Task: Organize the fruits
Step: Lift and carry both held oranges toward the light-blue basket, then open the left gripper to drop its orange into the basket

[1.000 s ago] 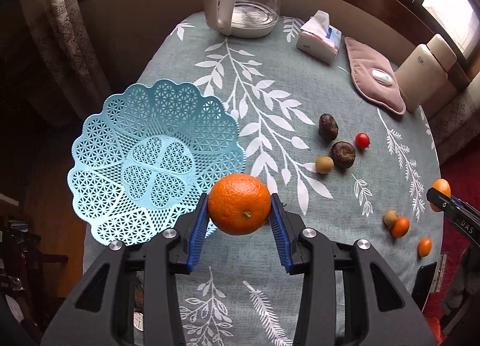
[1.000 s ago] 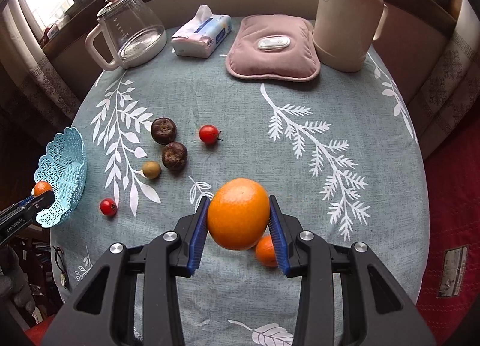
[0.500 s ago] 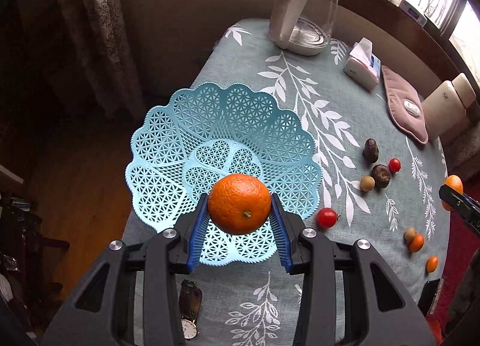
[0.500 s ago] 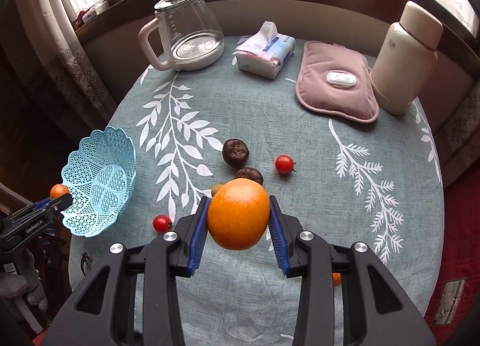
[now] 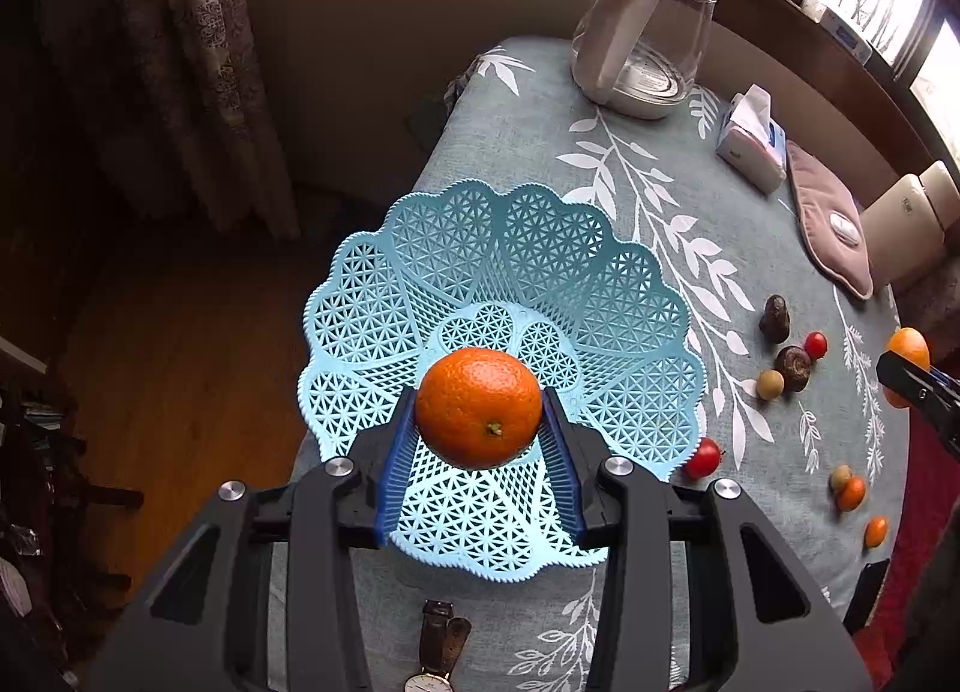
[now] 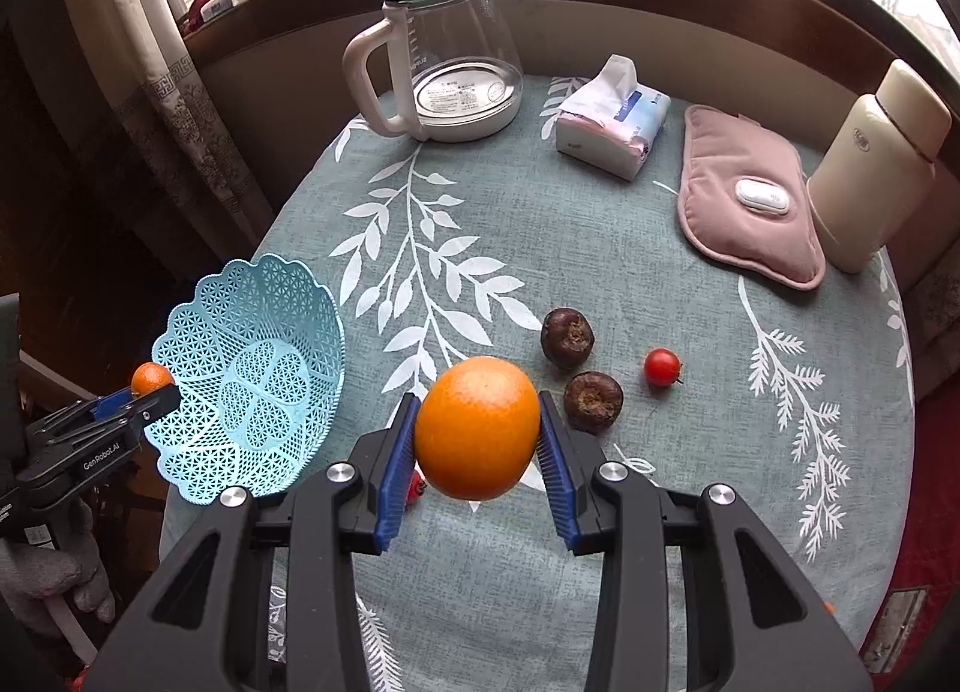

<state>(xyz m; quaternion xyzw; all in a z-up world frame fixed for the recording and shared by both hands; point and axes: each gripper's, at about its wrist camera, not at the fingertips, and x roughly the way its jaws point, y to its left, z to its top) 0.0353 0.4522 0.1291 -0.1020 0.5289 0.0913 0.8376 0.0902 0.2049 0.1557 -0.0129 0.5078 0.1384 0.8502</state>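
Observation:
My left gripper (image 5: 479, 410) is shut on an orange (image 5: 478, 407) and holds it over the light blue lattice basket (image 5: 420, 284), which stands at the table's left edge. My right gripper (image 6: 477, 434) is shut on a second orange (image 6: 477, 428) above the middle of the table; the right wrist view shows the basket (image 6: 252, 374) far to its left. Loose on the cloth lie two dark brown fruits (image 6: 567, 338), (image 6: 593, 401), a cherry tomato (image 6: 662, 367), another tomato (image 5: 702, 458) beside the basket, a tan round fruit (image 5: 770, 384) and small orange fruits (image 5: 851, 494).
At the back stand a glass kettle (image 6: 444, 56), a tissue pack (image 6: 612, 119), a pink heat pad (image 6: 744, 200) and a cream flask (image 6: 876, 164). A wristwatch (image 5: 435, 641) lies near the front edge. The table drops off just left of the basket to a wooden floor (image 5: 168, 368).
My left gripper has carried its orange leftward from beside the basket to over its centre. My right gripper with its orange has drawn back and shifted left, bringing the basket into closer view.

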